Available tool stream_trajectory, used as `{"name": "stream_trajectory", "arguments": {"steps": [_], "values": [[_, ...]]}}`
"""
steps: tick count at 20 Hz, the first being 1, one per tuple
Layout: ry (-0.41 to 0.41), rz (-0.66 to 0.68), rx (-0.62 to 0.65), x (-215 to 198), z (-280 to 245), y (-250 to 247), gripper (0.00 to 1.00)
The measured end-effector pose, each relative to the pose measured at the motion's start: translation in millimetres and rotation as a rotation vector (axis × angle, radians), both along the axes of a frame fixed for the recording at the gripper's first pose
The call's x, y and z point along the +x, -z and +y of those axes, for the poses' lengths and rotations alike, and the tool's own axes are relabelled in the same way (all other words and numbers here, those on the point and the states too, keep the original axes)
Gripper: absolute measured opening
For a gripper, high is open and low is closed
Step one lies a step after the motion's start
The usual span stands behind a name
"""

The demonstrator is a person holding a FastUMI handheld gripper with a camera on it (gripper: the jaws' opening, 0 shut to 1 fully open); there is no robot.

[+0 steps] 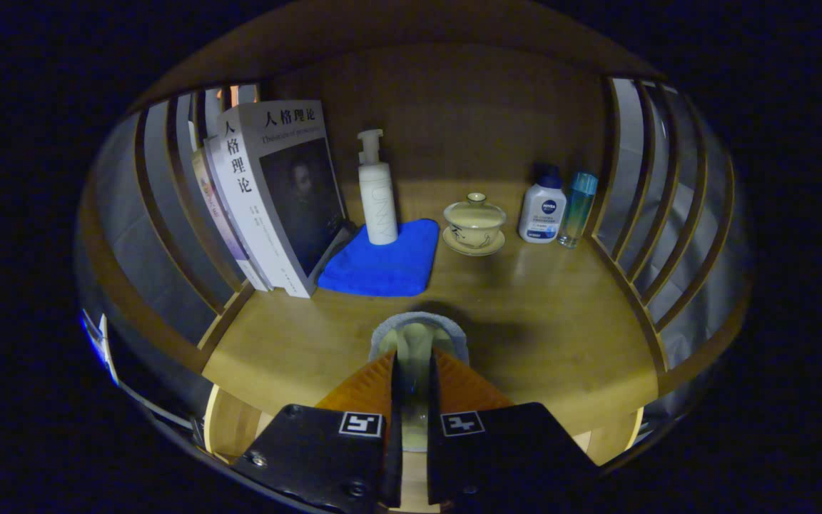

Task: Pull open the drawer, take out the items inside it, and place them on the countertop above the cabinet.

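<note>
Wooden countertop point(539, 314) lies under the claw point(411, 357), clamped narrow on a pale upright cup point(417, 339).

Pale object with a grey rim clamped in the gripper point(411, 357) over the bench point(561, 321).

The item point(418, 335) is narrow and cream-coloured, pinched between the nearly closed jaws, its rounded grey-edged end poking just past the fingertips; the wooden bench surface lies beneath, its front edge near the gripper.

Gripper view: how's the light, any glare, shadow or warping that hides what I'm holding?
Gripper view: dim warm light; soft glare on the countertop; a shadow just beyond the held item; fisheye bows the side slats; the gripper is shut on it, item pale and blurred.
</note>
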State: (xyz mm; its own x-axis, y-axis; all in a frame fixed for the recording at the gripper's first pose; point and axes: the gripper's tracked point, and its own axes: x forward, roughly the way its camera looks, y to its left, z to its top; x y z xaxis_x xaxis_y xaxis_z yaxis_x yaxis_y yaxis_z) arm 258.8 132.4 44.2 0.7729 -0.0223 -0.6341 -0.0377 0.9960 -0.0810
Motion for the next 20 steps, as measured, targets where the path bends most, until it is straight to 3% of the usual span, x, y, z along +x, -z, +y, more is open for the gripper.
{"name": "stream_trajectory", "arguments": {"steps": [5,8,11,12,13,20], "values": [[-0.004,-0.003,0.025,6,-1,6,0.17],[-0.013,-0.004,0.066,8,3,14,0.23],[-0.029,-0.045,0.086,13,4,12,0.37],[-0.033,-0.054,0.089,12,5,13,0.38],[-0.036,-0.064,0.083,11,5,13,0.47],[-0.070,-0.161,0.076,7,14,10,0.64]]}}
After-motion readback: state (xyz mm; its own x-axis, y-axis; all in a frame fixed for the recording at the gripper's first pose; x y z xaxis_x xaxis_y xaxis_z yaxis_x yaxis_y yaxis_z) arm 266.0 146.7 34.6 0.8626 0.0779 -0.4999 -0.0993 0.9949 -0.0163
